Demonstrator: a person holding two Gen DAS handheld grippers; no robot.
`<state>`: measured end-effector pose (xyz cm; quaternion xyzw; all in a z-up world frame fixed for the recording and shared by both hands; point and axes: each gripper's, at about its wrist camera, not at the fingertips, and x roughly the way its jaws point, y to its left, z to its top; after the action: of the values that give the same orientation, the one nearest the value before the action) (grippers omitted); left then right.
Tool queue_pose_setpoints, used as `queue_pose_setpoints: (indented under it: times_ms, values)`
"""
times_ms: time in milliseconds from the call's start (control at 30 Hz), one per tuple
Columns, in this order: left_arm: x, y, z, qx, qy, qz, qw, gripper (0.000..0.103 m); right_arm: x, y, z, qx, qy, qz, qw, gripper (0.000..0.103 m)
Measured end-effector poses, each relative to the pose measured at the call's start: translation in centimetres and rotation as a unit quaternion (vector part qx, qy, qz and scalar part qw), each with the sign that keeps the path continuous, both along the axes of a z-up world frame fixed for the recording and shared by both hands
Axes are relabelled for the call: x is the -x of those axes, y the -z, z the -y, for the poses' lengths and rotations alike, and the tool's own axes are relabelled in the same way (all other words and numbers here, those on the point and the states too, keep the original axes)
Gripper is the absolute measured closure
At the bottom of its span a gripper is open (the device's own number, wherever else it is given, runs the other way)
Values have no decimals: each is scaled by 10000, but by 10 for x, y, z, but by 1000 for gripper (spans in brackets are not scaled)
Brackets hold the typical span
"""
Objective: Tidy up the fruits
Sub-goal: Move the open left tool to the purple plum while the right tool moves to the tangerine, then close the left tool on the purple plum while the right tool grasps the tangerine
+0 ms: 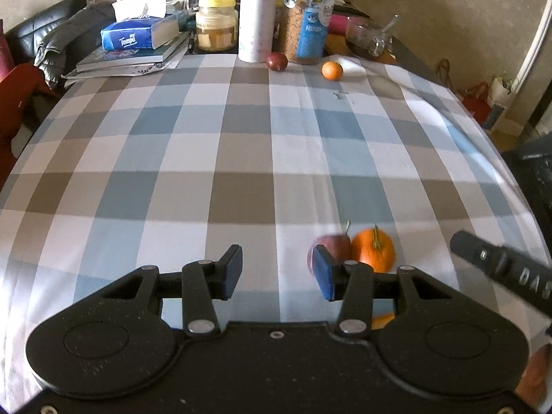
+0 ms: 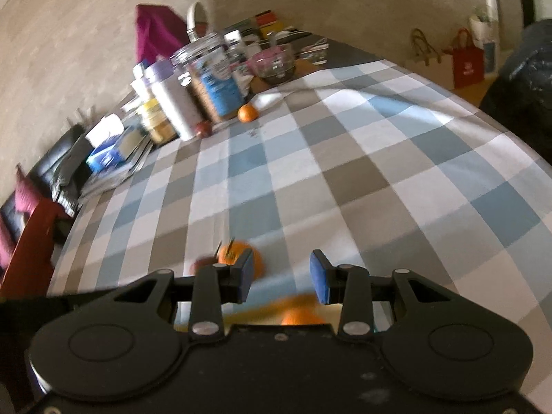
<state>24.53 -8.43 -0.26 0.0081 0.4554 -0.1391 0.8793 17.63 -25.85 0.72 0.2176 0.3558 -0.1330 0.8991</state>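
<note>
A red apple [image 1: 332, 246] and an orange with a stem [image 1: 374, 250] lie side by side on the checked tablecloth [image 1: 241, 158], just beyond my left gripper's right finger. My left gripper [image 1: 277, 274] is open and empty. A dark red fruit [image 1: 276, 61] and a small orange [image 1: 332, 70] lie far back by the jars. My right gripper [image 2: 283, 277] is open and empty; the stemmed orange [image 2: 229, 252] and apple [image 2: 201, 264] sit behind its left finger, and another orange fruit [image 2: 300, 315] lies blurred below its fingers.
Jars [image 1: 307, 20], a white bottle [image 1: 257, 13], a tissue box on books [image 1: 138, 34] and a glass bowl [image 1: 369, 34] crowd the far table edge. The other gripper's black body [image 1: 500, 269] enters at right. Bags [image 2: 465, 58] stand on the floor.
</note>
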Motion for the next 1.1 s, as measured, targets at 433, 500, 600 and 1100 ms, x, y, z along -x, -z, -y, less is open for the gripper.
queue_pose_setpoints:
  times_ms: [433, 500, 600, 1100]
  values:
    - [-27, 18, 9, 386, 339, -154, 9986, 44, -75, 10, 25, -69, 963, -187, 9952, 64]
    - [-27, 21, 8, 481, 461, -162, 9977, 44, -81, 18, 29, -120, 1098, -285, 9935, 64]
    - [-30, 24, 9, 556, 608, -268, 9962, 43, -83, 26, 35, -284, 1143, -470, 9919, 64]
    - [-13, 30, 19, 351, 1377, -288, 9894, 42, -80, 30, 40, -307, 1254, -491, 9904, 64]
